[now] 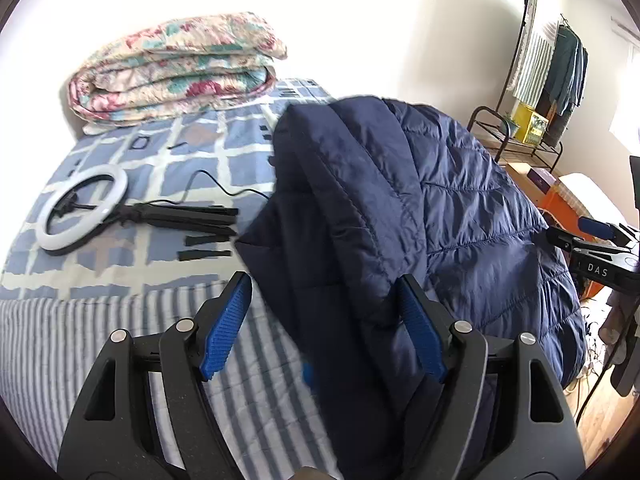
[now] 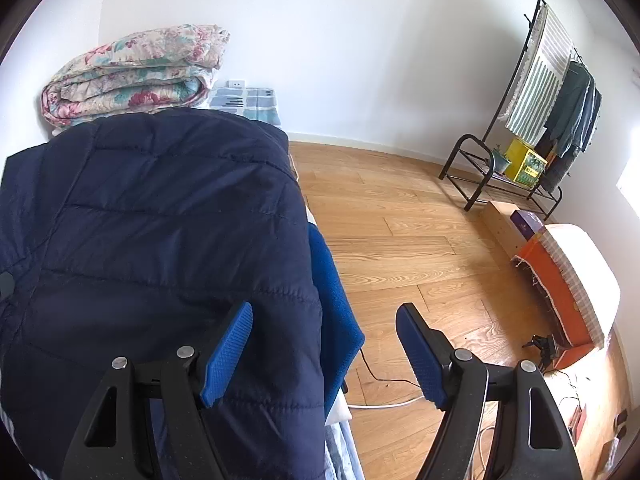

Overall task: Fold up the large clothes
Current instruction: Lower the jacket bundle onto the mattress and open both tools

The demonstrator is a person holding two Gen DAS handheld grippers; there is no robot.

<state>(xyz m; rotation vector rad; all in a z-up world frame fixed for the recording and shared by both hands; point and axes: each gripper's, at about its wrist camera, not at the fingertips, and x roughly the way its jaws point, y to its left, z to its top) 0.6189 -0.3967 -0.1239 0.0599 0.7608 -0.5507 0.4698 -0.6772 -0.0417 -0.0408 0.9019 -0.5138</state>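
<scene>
A large navy quilted puffer jacket [image 1: 420,208] lies on the bed, partly folded over itself, reaching the bed's right edge. My left gripper [image 1: 326,312] is open, its blue pads on either side of a fold of the jacket near the front edge, not closed on it. In the right wrist view the jacket [image 2: 160,216] fills the left half. My right gripper [image 2: 324,328] is open at the jacket's right edge, its left pad over the fabric and its right pad over the floor. The right gripper also shows at the far right of the left wrist view [image 1: 600,248].
The bed has a blue checked and striped cover [image 1: 120,300]. A ring light on a stand [image 1: 84,212] with a cable lies on it at left. A folded floral quilt [image 1: 176,68] sits at the head. Wood floor [image 2: 400,240], a clothes rack [image 2: 552,100] and an orange box [image 2: 556,292] are to the right.
</scene>
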